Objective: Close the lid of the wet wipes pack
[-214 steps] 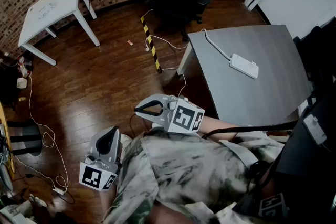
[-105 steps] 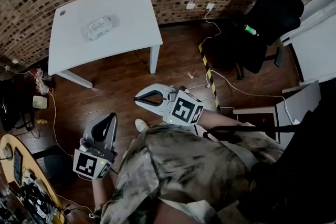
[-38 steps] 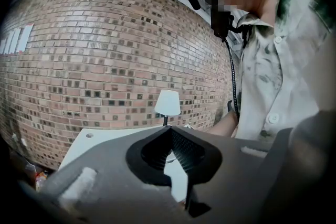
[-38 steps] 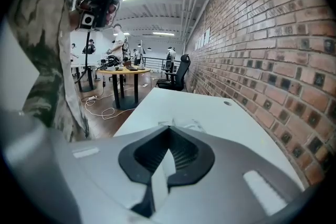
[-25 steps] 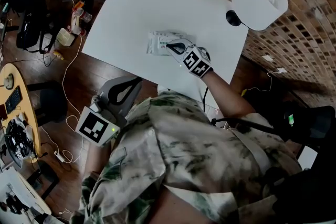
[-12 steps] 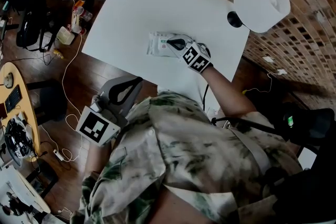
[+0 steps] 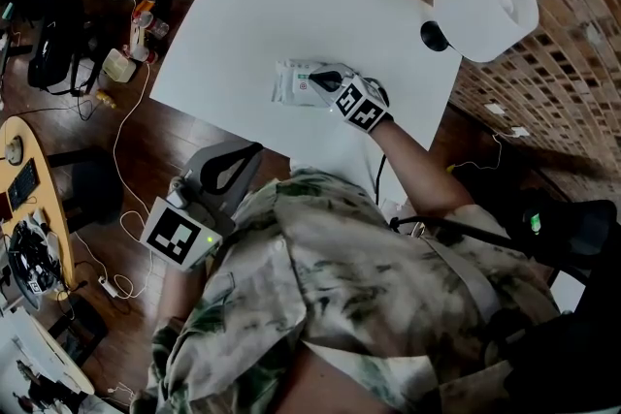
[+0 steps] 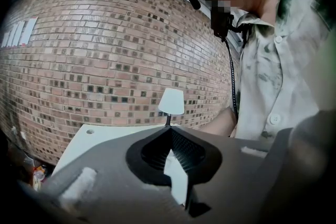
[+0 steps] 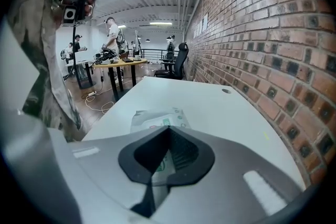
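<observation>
The wet wipes pack (image 7: 291, 84) lies flat near the middle of the white table (image 7: 291, 5), a white pouch with a green-printed label. My right gripper (image 7: 312, 74) is shut and reaches over the pack's right part, tips just above or on its top. In the right gripper view the pack (image 9: 156, 117) lies right under the shut gripper (image 9: 169, 128); the jaws hide the lid, so its state cannot be told. My left gripper (image 7: 255, 147) is shut and empty, held off the table's near edge, and in its own view the gripper (image 8: 170, 129) points toward the table (image 8: 105, 136).
A white lamp (image 7: 485, 7) stands at the table's far right corner by the brick wall (image 7: 543, 102). Bags and cables (image 7: 58, 44) lie on the wood floor at the left, beside a round wooden desk (image 7: 19, 208). People (image 9: 113, 34) and an office chair (image 9: 181, 57) are far back.
The person has walked from across the room to the white table. Over the last second the right gripper has edged slightly farther over the pack; the left gripper has stayed put.
</observation>
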`<state>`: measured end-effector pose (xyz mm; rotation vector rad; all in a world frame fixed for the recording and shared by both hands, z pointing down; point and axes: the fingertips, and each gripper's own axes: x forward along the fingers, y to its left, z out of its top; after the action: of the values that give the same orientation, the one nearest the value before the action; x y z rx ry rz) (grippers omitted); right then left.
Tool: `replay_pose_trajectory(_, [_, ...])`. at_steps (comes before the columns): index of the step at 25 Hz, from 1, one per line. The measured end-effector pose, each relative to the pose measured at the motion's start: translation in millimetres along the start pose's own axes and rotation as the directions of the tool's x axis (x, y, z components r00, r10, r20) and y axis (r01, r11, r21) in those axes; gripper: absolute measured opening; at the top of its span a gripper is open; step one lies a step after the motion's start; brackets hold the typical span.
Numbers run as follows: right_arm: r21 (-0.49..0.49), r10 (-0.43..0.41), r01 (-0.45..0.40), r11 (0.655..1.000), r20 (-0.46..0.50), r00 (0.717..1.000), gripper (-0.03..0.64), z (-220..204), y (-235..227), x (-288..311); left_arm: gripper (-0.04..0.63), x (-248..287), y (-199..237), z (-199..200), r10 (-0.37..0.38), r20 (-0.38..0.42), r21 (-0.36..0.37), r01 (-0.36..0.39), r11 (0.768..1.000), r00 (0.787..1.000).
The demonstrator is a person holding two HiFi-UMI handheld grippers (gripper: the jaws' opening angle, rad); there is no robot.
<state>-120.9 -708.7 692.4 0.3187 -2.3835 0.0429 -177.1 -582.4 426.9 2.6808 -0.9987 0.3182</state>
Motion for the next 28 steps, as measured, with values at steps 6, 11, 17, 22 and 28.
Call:
replay_pose_trajectory(6, [0.016, 0.011, -0.011, 1.0, 0.001, 1.0, 0.003, 0, -1, 1, 0.0, 0, 0, 1, -0.005, 0.006, 0.001, 0.005, 1.0, 1.0])
replay_pose_trajectory(11, [0.022, 0.011, -0.011, 1.0, -0.01, 1.0, 0.003, -1, -2, 1, 0.0, -5, 0, 1, 0.003, 0.01, 0.005, -0.003, 1.0, 1.0])
replay_pose_trajectory(17, [0.032, -0.004, 0.004, 0.999, -0.021, 1.0, 0.003, 0, -5, 3, 0.0, -15, 1, 3, 0.017, 0.023, 0.015, -0.017, 1.0, 1.0])
replay_pose_trajectory(22, [0.048, -0.024, 0.025, 0.999, -0.026, 0.999, 0.003, 2, -2, 2, 0.0, -29, -4, 6, 0.023, 0.056, 0.027, -0.025, 0.999, 0.998])
replay_pose_trajectory(28, [0.054, -0.066, 0.066, 0.996, 0.007, 0.998, 0.003, 13, 8, -16, 0.001, -48, -16, 1, 0.018, 0.064, 0.023, -0.019, 1.0, 0.998])
